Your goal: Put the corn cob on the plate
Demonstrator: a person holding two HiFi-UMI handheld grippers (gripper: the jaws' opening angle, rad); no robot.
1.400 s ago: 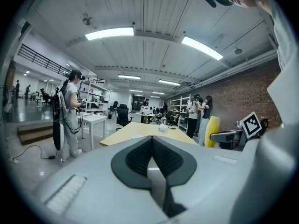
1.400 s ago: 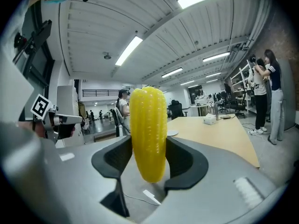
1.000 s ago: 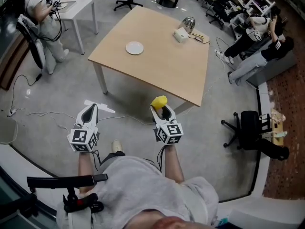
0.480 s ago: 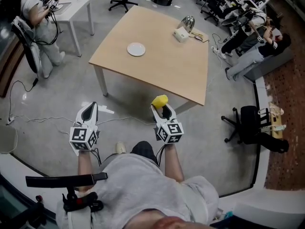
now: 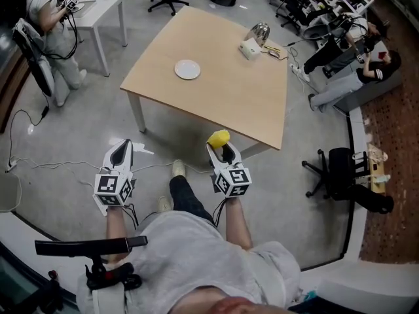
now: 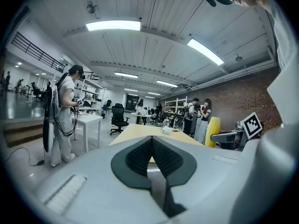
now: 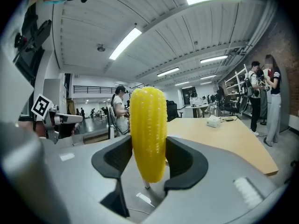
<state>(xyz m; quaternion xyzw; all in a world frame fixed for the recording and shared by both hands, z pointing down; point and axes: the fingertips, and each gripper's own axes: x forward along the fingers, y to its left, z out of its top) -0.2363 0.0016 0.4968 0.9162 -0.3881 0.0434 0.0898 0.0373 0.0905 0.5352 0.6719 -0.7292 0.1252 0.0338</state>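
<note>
A yellow corn cob (image 7: 148, 133) stands upright between the jaws of my right gripper (image 7: 149, 158), which is shut on it. From the head view the corn cob (image 5: 218, 138) pokes out at the tip of the right gripper (image 5: 222, 150), short of the near edge of the wooden table (image 5: 229, 90). A small white plate (image 5: 187, 69) lies on the table's far left part. My left gripper (image 5: 122, 153) hangs over the floor to the left with its jaws shut and nothing in them; the left gripper (image 6: 151, 149) shows the same from its own view.
A white box (image 5: 249, 48) and a shiny kettle (image 5: 259, 32) stand at the table's far side. Cables (image 5: 52, 163) trail over the floor by my feet. A black office chair (image 5: 340, 175) stands at the right. People stand at the left and far right.
The table and plate have shifted slightly nearer in the head view as I stepped forward; a foot now shows between the grippers. Both grippers keep their pose, corn still held.
</note>
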